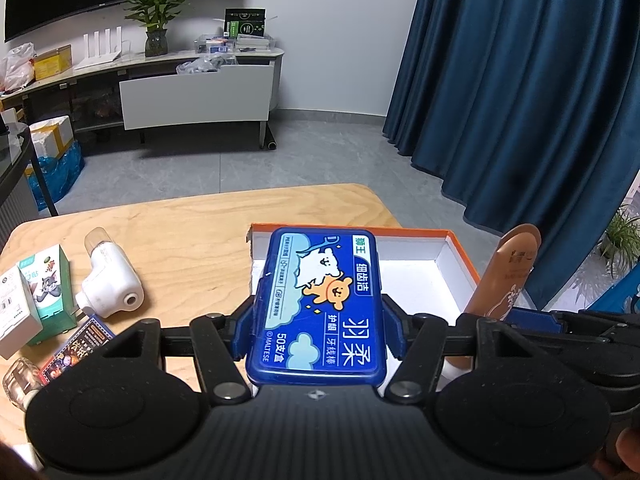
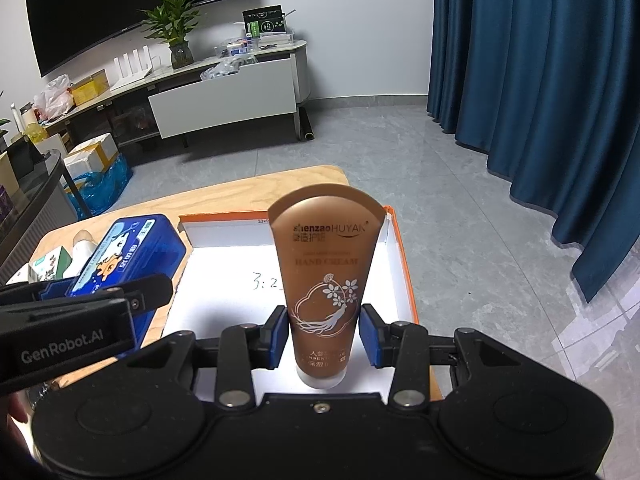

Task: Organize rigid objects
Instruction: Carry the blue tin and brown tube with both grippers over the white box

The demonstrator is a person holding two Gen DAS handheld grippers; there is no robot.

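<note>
My left gripper (image 1: 318, 320) is shut on a blue dental-floss case (image 1: 320, 288) with a cartoon label, gripped by its long sides. The case hangs over the left wall of an orange-rimmed white tray box (image 1: 460, 258). My right gripper (image 2: 323, 332) is shut on a brown hand-cream tube (image 2: 324, 256), cap toward the camera and flat end pointing away. It holds the tube above the white floor of the tray box (image 2: 224, 280). The right wrist view also shows the blue case (image 2: 120, 256) at the left. The tube (image 1: 508, 276) appears at the right edge of the left wrist view.
On the wooden table (image 1: 192, 224), left of the box, lie a white handheld device (image 1: 108, 280), a green carton (image 1: 50, 280), a white carton (image 1: 16, 308), a colourful card pack (image 1: 76, 344) and a clear glass bottle (image 1: 20, 376). A blue curtain (image 1: 520, 100) hangs at the right.
</note>
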